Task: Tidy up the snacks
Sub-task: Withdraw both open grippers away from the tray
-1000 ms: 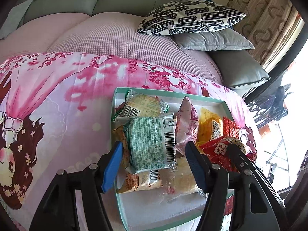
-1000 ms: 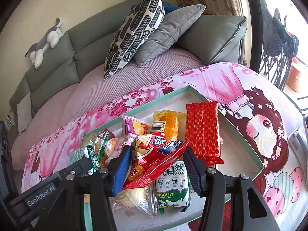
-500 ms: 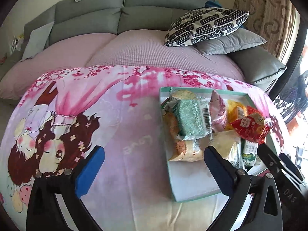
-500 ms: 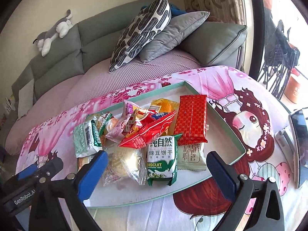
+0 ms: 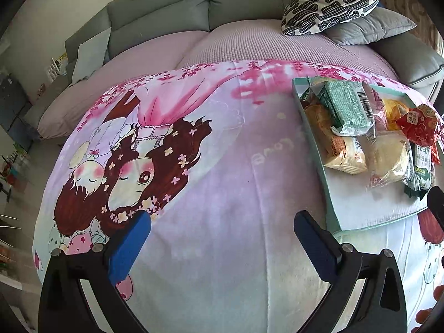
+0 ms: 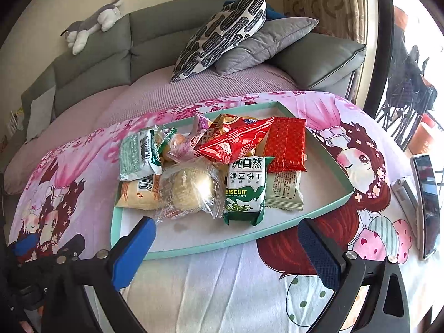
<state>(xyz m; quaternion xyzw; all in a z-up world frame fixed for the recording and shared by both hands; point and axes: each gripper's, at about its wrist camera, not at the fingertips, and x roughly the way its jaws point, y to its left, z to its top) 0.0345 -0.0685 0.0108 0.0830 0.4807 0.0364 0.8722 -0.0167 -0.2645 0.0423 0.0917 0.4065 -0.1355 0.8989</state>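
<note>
A teal-rimmed tray (image 6: 194,245) on the pink cartoon cloth holds several snack packets: a red bag (image 6: 236,138), a flat red packet (image 6: 287,145), a green biscuit pack (image 6: 244,190), a clear-wrapped bun (image 6: 186,190) and a green-white packet (image 6: 137,154). The tray (image 5: 333,216) also shows at the right of the left wrist view. My right gripper (image 6: 226,251) is open and empty, just in front of the tray. My left gripper (image 5: 222,245) is open and empty over bare cloth, left of the tray.
A phone (image 6: 427,202) lies on the cloth right of the tray. A grey sofa with a patterned cushion (image 6: 222,32) and a plush toy (image 6: 91,23) stands behind. The table edge curves away at left (image 5: 41,208).
Both grippers opened wide, let go of their packets in the tray and pulled back. The left gripper swung left, away from the tray.
</note>
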